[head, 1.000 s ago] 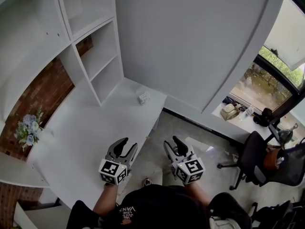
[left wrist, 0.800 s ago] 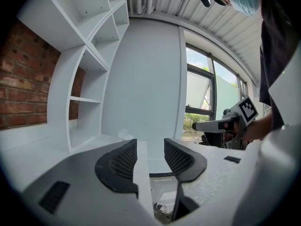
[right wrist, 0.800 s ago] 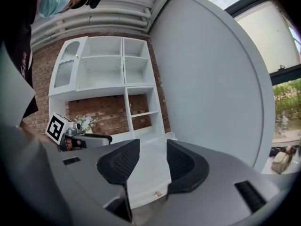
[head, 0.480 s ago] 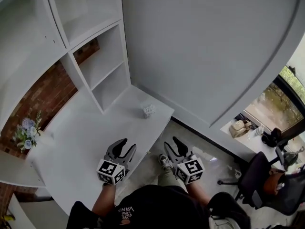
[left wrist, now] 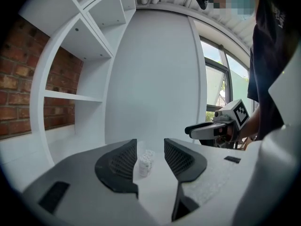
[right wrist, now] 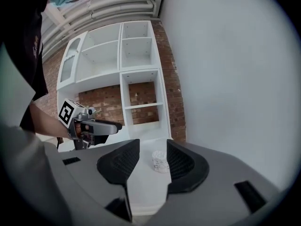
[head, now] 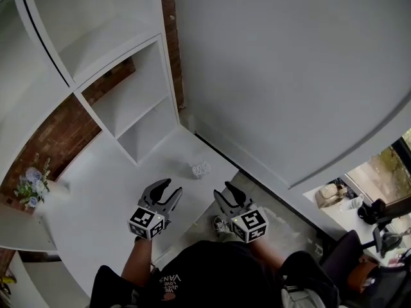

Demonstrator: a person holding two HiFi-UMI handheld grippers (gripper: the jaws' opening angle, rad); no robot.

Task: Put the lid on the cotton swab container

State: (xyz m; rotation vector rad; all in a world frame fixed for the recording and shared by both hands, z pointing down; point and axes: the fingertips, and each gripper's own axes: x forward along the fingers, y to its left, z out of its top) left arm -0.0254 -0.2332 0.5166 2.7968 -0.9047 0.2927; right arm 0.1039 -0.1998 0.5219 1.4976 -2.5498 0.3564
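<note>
White shelving (head: 138,101) backs the white worktop (head: 96,197). The left gripper (head: 171,187) hangs over its right edge and the right gripper (head: 223,191) just off it, both with jaws apart and empty. The cotton swab container (head: 200,169) stands ahead near that same edge; no separate lid can be made out. It looks small and probably light, so a one-sided nudge could tip it or push it off.

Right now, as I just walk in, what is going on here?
A person holds a gripper in each hand, both pointed at a small cotton swab container that stands on the white table, near the shelf unit. The left gripper and the right gripper have their fingers apart and hold nothing. Neither one touches the container yet, so the handling itself has not begun.
</note>
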